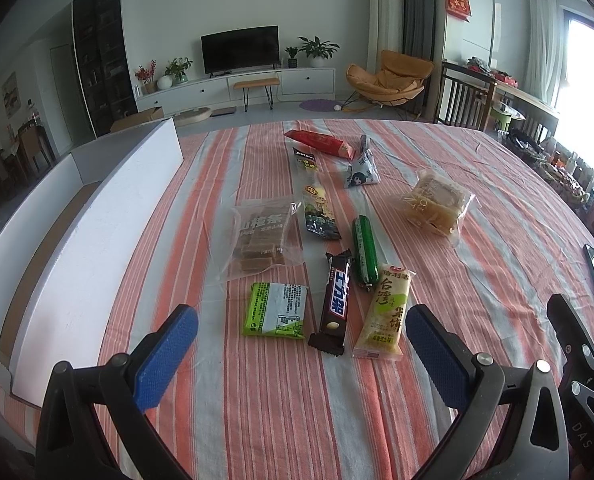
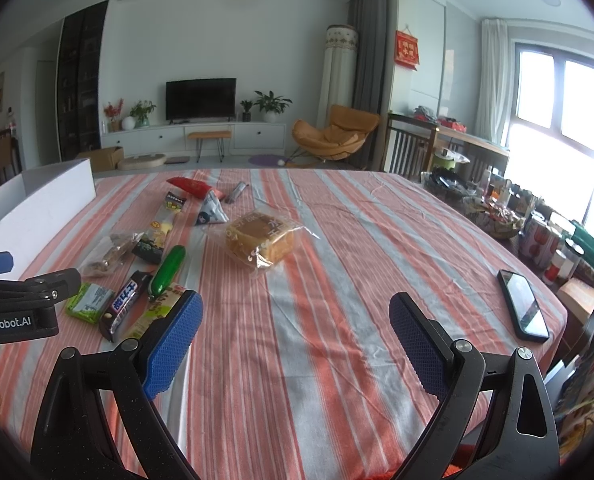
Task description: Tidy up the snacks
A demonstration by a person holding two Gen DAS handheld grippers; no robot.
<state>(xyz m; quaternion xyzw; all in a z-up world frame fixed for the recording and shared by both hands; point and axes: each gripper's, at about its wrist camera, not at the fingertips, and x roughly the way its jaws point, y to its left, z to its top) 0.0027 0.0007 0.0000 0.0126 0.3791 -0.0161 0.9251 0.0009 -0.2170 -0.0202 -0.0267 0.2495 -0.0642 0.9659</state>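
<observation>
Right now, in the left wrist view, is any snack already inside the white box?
No. The white box shows only its bare brown floor, and the snacks, like the chocolate bar, lie on the striped tablecloth.

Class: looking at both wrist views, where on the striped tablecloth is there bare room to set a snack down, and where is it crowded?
Free: the broad stretch between the bagged cake and the phone, and the near strip in front of the right gripper. Crowded: the cluster beside the white box, from the chocolate bar to the red packet.
</observation>
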